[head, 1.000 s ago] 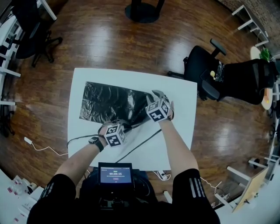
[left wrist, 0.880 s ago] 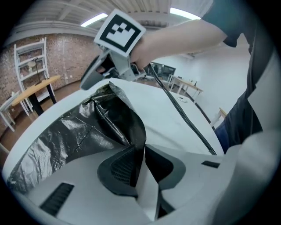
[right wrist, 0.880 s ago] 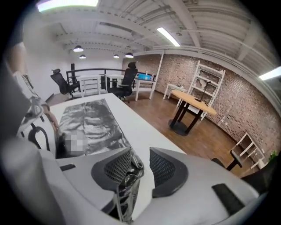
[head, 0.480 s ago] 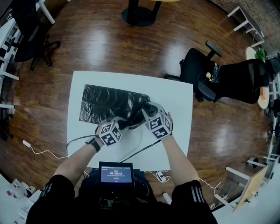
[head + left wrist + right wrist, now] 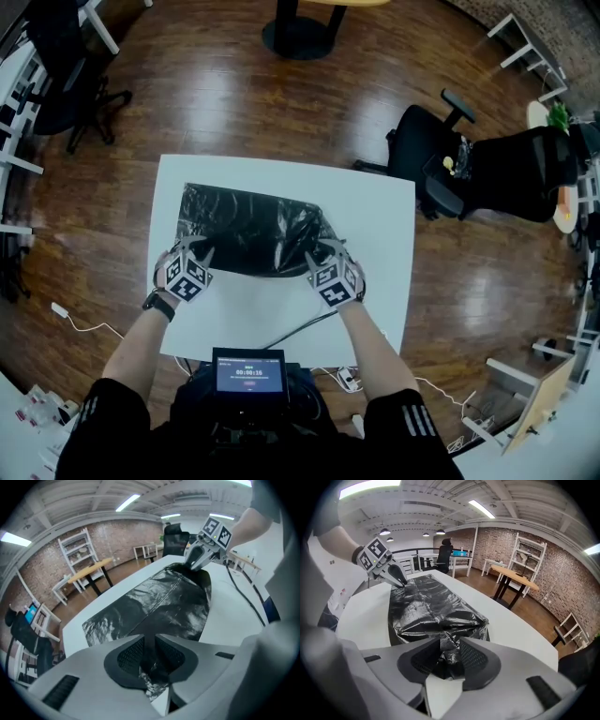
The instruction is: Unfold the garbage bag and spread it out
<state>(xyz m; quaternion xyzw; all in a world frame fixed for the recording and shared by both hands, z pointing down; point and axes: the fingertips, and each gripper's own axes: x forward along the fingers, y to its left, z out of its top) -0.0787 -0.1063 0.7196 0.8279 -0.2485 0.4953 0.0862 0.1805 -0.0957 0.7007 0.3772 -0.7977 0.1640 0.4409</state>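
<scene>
A black garbage bag [image 5: 248, 230] lies crinkled and spread across the left half of the white table [image 5: 375, 211]. My left gripper [image 5: 192, 247] is at the bag's near left corner, shut on a pinch of the film [image 5: 151, 667]. At the near right corner my right gripper [image 5: 324, 247] is shut on a bunched fold of the bag [image 5: 448, 652]. The near edge is stretched between the two grippers. In the left gripper view the bag [image 5: 159, 604] runs away toward the right gripper [image 5: 196, 560]. The right gripper view shows the bag [image 5: 424, 599] reaching to the left gripper [image 5: 397, 579].
A black cable [image 5: 302, 324] trails over the table's near part. A small screen [image 5: 248, 373] sits at my chest. A black office chair [image 5: 436, 155] stands off the table's right far corner, a round table base [image 5: 300, 36] beyond it. Wooden floor surrounds the table.
My left gripper swung far to the left along the near edge, drawing the bag out with it. The right gripper shifted slightly nearer. The bag now lies wider and flatter.
</scene>
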